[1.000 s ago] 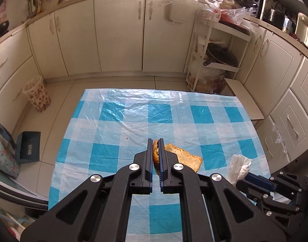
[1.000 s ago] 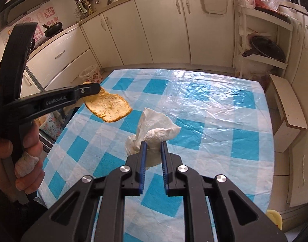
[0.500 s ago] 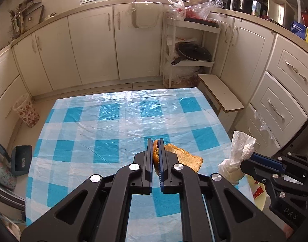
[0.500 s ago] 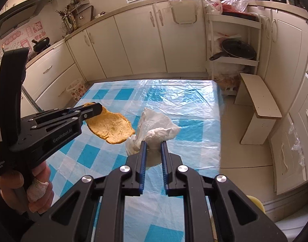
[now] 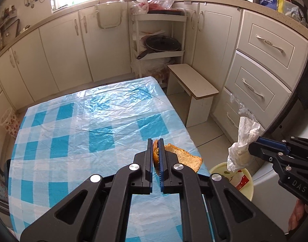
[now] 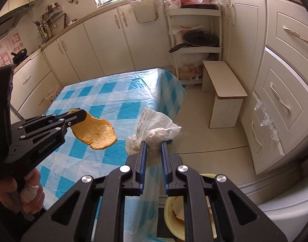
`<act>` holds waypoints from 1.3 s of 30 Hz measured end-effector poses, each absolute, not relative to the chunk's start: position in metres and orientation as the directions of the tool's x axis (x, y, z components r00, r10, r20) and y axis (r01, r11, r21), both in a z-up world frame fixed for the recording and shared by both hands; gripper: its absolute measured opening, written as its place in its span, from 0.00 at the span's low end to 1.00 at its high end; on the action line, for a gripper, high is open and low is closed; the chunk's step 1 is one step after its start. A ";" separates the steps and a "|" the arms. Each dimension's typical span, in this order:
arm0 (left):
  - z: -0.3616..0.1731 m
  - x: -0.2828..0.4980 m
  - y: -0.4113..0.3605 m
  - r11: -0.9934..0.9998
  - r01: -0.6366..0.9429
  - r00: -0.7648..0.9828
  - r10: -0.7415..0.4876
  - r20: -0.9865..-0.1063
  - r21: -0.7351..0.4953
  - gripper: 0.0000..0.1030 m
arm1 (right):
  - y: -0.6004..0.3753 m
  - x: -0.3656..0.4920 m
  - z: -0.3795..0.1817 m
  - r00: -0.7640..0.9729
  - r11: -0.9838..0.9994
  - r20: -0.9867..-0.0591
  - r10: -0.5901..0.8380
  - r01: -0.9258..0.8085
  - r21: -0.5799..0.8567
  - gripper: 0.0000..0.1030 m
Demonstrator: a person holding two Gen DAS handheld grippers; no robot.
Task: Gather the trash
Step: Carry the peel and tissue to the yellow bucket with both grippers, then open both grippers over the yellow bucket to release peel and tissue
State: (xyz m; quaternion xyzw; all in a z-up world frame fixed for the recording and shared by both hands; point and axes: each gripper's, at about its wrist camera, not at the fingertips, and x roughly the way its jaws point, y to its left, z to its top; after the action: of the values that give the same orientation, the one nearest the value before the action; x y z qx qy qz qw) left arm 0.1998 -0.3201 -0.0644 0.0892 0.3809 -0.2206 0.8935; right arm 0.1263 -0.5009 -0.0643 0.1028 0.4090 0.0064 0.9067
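Observation:
My left gripper (image 5: 156, 143) is shut on a flat orange-brown flatbread (image 5: 182, 158), held in the air over the right edge of the blue checked table (image 5: 89, 121). It also shows in the right wrist view (image 6: 78, 115) with the flatbread (image 6: 95, 133). My right gripper (image 6: 154, 144) is shut on a crumpled white tissue (image 6: 156, 127), which also shows in the left wrist view (image 5: 242, 145) over a pale yellow bin (image 5: 248, 189). The bin (image 6: 170, 219) lies on the floor below my right gripper, with scraps inside.
A small white stool (image 5: 192, 86) stands on the floor right of the table. Cream drawers (image 5: 261, 74) run along the right. A corner shelf with a black pan (image 5: 162, 43) stands behind the table. A patterned basket (image 5: 9, 121) sits on the floor at left.
Both grippers have swung to the right with their loads, from above the table middle to its right edge. The yellow bin has come into view below the tissue.

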 end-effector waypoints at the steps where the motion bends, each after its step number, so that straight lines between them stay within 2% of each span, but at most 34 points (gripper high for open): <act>1: -0.066 0.198 -0.326 0.883 0.470 0.608 -0.331 -0.721 -0.009 0.05 | -0.507 0.124 -0.068 0.659 0.978 -0.747 0.086 0.086 0.188 0.14; 11: -0.092 0.174 -0.386 0.830 0.558 0.550 -0.374 -0.747 -0.005 0.05 | -0.555 0.103 -0.108 0.565 0.975 -0.825 0.020 0.171 0.141 0.14; 23: -0.119 0.142 -0.438 0.766 0.643 0.467 -0.410 -0.783 -0.019 0.05 | -0.571 0.095 -0.144 0.417 0.986 -0.907 -0.049 0.166 0.023 0.17; 27: -0.128 0.132 -0.452 0.748 0.662 0.429 -0.423 -0.798 -0.041 0.05 | -0.574 0.092 -0.144 0.393 0.984 -0.914 -0.104 0.171 -0.039 0.33; 29: -0.131 0.127 -0.459 0.739 0.673 0.414 -0.426 -0.804 -0.045 0.05 | -0.581 0.091 -0.141 0.394 0.980 -0.911 -0.122 0.193 -0.048 0.34; 31: -0.135 0.122 -0.464 0.727 0.685 0.400 -0.427 -0.811 -0.046 0.05 | -0.590 0.089 -0.136 0.405 0.974 -0.904 -0.135 0.222 -0.045 0.41; 37: -0.147 0.112 -0.476 0.697 0.716 0.360 -0.420 -0.833 -0.041 0.05 | -0.609 0.080 -0.110 0.478 0.951 -0.860 -0.179 0.307 -0.028 0.52; 39: -0.148 0.109 -0.478 0.694 0.719 0.361 -0.419 -0.833 -0.038 0.07 | -0.613 0.078 -0.103 0.498 0.946 -0.847 -0.186 0.325 -0.017 0.53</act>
State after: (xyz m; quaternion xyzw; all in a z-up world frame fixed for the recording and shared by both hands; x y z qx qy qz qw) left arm 0.1087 -0.4780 -0.1479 0.1695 0.4422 -0.3523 0.8072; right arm 0.0782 -0.6135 -0.1034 0.0724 0.4784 -0.1482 0.8625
